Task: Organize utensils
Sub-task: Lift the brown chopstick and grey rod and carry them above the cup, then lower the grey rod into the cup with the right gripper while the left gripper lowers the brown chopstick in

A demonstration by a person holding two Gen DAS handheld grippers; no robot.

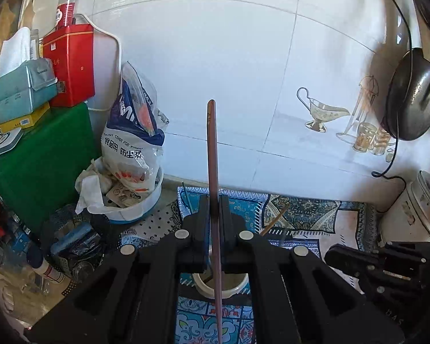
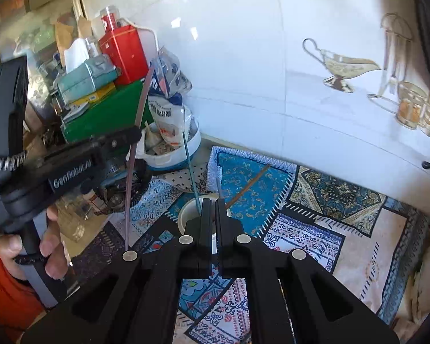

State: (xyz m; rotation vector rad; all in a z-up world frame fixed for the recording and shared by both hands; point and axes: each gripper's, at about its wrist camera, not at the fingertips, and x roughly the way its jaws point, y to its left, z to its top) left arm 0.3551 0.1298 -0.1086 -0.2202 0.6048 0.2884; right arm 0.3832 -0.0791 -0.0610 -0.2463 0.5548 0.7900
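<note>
My left gripper (image 1: 214,200) is shut on a long pinkish chopstick (image 1: 212,149), held nearly upright with its lower part hanging over a white cup (image 1: 223,289). In the right wrist view that gripper (image 2: 136,136) and its chopstick (image 2: 142,100) appear at the left, held by a person's hand (image 2: 51,246). My right gripper (image 2: 213,200) is shut just above the cup (image 2: 186,215). A thin blue chopstick (image 2: 190,166) stands in the cup. A pale stick end (image 2: 219,186) shows past my right fingertips; whether it is pinched is unclear. A brown chopstick (image 2: 249,183) slants on the patterned cloth (image 2: 315,229).
A white tub (image 1: 134,212) stuffed with bags stands at the back left, next to a green box (image 1: 43,154), a red tin (image 1: 71,66) and a tissue pack (image 1: 20,86). A dark pan (image 1: 410,94) hangs on the tiled wall. A white lidded pot (image 1: 410,209) sits at the right.
</note>
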